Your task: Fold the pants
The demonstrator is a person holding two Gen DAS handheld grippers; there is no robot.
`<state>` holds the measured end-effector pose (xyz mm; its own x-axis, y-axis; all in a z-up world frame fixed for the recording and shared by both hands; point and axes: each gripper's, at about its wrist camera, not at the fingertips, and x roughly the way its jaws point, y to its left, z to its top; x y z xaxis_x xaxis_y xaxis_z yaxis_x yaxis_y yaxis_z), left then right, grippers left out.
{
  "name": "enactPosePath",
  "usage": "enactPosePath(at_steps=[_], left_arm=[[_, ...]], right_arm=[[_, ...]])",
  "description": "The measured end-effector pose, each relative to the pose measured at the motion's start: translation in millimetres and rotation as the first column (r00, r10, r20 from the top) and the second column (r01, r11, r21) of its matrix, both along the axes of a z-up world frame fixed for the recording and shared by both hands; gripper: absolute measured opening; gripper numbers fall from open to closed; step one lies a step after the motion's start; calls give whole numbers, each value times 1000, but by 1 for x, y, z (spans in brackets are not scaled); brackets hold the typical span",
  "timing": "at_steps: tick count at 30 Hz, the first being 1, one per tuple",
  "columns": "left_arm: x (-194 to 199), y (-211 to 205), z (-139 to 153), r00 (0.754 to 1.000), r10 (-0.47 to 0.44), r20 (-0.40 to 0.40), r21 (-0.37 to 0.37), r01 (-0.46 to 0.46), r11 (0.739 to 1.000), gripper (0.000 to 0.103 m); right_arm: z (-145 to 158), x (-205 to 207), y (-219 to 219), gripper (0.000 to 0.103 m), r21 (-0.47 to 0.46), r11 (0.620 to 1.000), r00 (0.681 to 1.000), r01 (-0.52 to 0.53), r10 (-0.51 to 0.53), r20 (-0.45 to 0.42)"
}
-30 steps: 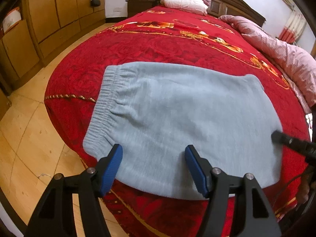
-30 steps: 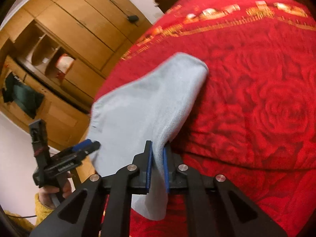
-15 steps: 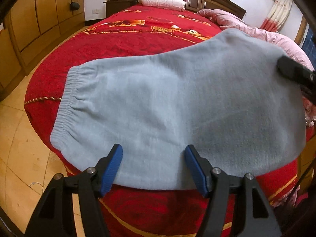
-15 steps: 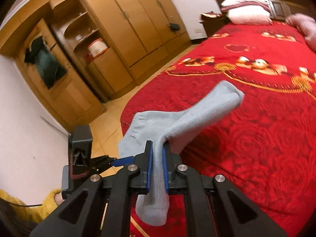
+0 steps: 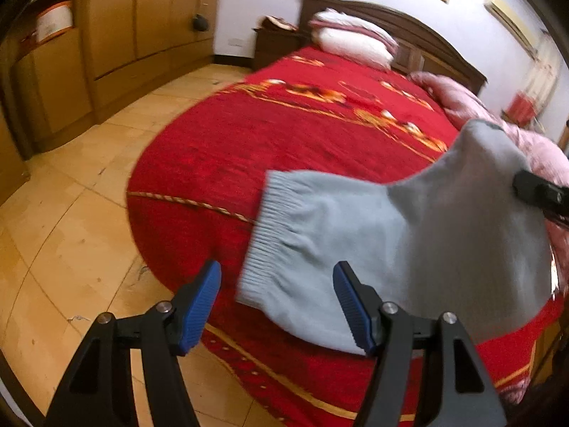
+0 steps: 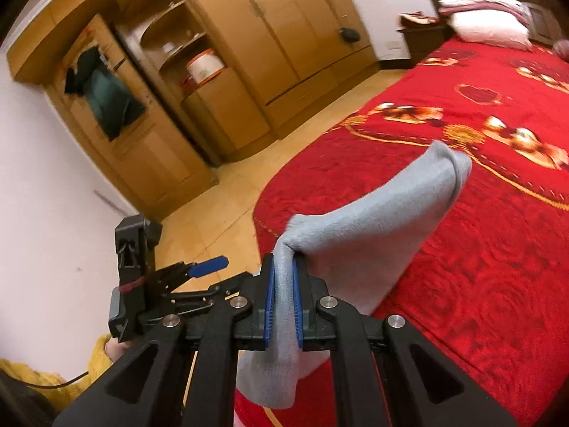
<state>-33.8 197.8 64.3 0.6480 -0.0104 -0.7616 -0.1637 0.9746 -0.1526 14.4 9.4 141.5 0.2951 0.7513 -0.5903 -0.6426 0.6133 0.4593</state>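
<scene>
The folded light grey-blue pants (image 5: 402, 245) hang over the near edge of the red bed (image 5: 284, 135), lifted at their right side. My right gripper (image 6: 283, 306) is shut on a bunched edge of the pants (image 6: 377, 220), and the cloth droops below its blue pads. In the left wrist view the right gripper's black tip (image 5: 540, 192) pokes in at the far right against the raised cloth. My left gripper (image 5: 277, 306) is open, its blue pads level with the elastic waistband (image 5: 270, 235) and holding nothing. It also shows in the right wrist view as the left gripper (image 6: 199, 270), off the bed's edge.
Wooden wardrobes (image 6: 220, 71) line the wall beyond the tiled floor (image 5: 71, 213). White pillows (image 5: 355, 39) and a dark headboard (image 5: 426, 35) lie at the bed's far end, with a pink quilt (image 5: 498, 124) along its right side. A yellow sleeve (image 6: 42, 373) shows bottom left.
The right gripper has raised its side of the pants higher and drawn it in, so the cloth spans less of the bed. The left gripper has shifted left, still open.
</scene>
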Motion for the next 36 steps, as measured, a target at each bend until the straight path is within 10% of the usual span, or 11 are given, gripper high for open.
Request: enactPosePath(at_steps=[25,36], left_arm=[[-18,44,-37,994,101,-35,-111,-105,988,69],[-30,37,-3,996,71,57,-154,-61,986,69]], right_arm=[[-90,64,133,16,-17,995,951,-102,93,-294],[-66,49,73,28,-68,997,991,27,-36,-131]])
